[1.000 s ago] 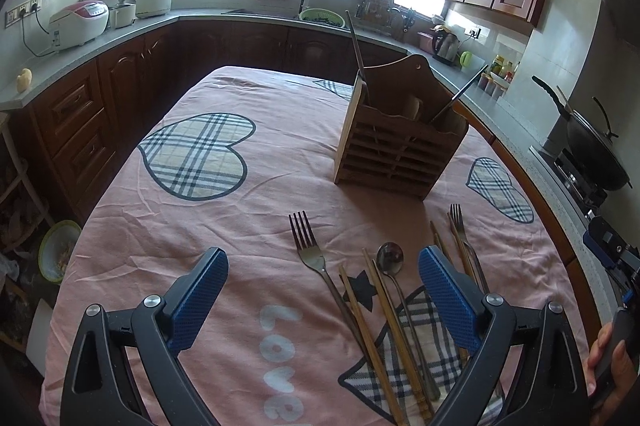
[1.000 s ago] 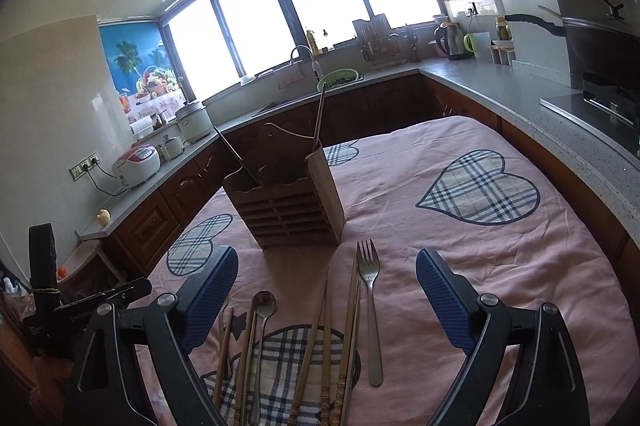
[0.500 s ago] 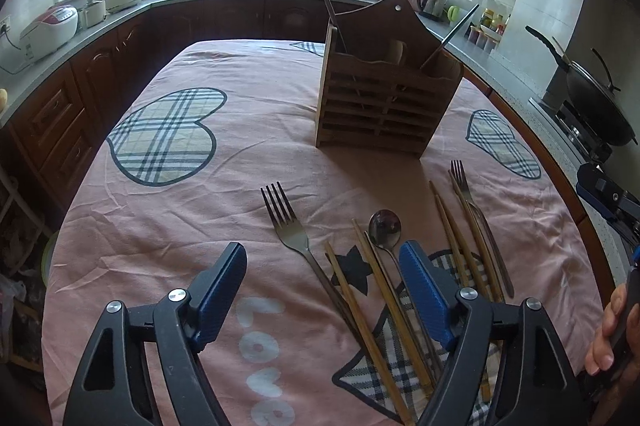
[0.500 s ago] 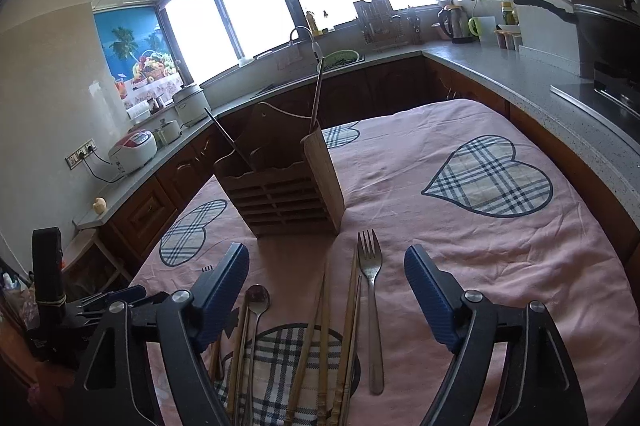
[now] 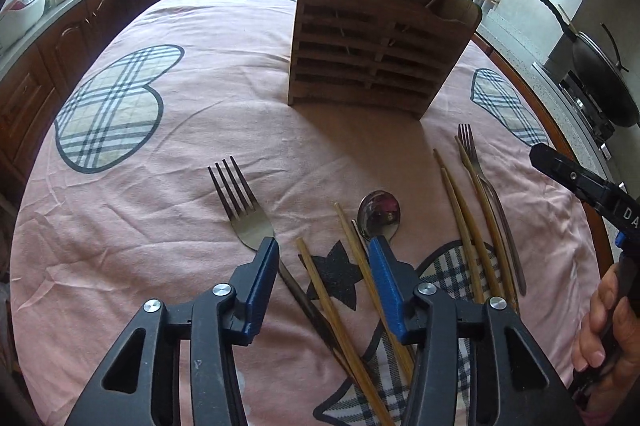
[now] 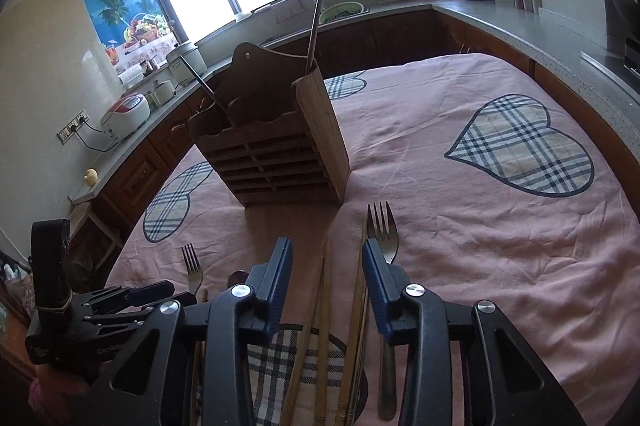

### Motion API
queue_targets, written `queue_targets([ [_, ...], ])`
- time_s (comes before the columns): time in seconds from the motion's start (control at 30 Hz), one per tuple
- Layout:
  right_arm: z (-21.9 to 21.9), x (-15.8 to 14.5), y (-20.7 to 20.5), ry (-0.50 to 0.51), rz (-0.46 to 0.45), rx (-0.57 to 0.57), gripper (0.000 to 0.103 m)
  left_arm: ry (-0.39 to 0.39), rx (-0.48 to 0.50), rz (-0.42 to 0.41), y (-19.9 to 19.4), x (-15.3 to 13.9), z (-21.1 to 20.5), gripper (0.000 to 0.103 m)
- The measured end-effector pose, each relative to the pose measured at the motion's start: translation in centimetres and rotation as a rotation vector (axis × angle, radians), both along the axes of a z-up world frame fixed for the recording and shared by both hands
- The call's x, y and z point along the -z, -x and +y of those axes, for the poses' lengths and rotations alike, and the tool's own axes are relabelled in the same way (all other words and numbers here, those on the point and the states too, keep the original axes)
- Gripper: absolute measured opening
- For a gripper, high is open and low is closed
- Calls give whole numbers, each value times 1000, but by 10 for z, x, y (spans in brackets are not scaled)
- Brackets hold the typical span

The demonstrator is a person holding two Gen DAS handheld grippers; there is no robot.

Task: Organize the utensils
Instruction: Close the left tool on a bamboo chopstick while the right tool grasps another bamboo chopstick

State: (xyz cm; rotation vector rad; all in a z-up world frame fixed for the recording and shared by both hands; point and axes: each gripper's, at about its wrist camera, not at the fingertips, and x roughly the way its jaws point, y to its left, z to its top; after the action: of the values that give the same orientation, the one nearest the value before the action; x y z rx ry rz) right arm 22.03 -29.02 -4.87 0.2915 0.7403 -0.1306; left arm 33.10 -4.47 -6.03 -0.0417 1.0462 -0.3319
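Note:
A wooden utensil holder [image 5: 376,54] stands on the pink tablecloth, with a few utensils in it; it also shows in the right wrist view [image 6: 276,150]. My left gripper [image 5: 322,250] is open and low over a pair of chopsticks [image 5: 348,258], between a fork [image 5: 240,210] and a spoon [image 5: 378,214]. My right gripper [image 6: 326,252] is open and low over other chopsticks [image 6: 324,290], with a second fork [image 6: 382,230] by its right finger. Both grippers are empty.
The table [image 5: 192,130] carries a pink cloth with plaid hearts. More chopsticks and a fork [image 5: 476,186] lie to the right. Kitchen counters with cookers [image 6: 124,114], a sink and a wok [image 5: 600,74] surround the table.
Both grippers have moved forward and down toward the utensils, and their jaws have narrowed from wide open. Nothing on the table has moved.

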Motion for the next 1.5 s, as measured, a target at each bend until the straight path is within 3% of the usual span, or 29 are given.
queue_targets([
  [0.13, -5, 17, -21, 3, 68, -9, 24, 14, 11, 54, -17, 14, -5, 35],
  [0.47, -14, 53, -56, 9, 189, -37, 19, -19, 42, 78, -35, 29, -20, 31],
  [0.8, -17, 59, -66, -7, 216, -58, 15, -57, 93, 70, -43, 32, -29, 30],
  [0.9, -18, 59, -68, 5, 219, -55, 7, -32, 93, 84, -44, 32, -24, 30],
  [1.03, -21, 59, -67, -15, 214, -58, 7, -9, 91, 101, -40, 31, -14, 30],
  [1.27, -25, 59, -64, -23, 206, -59, 7, -67, 83, 79, -34, 29, -13, 21],
  [1.43, -23, 59, -68, -15, 212, -59, 7, -193, 122, 31, -34, 29, -35, 16],
  [1.5, -22, 59, -69, -9, 216, -59, 7, -196, 132, 22, -33, 29, -40, 9],
])
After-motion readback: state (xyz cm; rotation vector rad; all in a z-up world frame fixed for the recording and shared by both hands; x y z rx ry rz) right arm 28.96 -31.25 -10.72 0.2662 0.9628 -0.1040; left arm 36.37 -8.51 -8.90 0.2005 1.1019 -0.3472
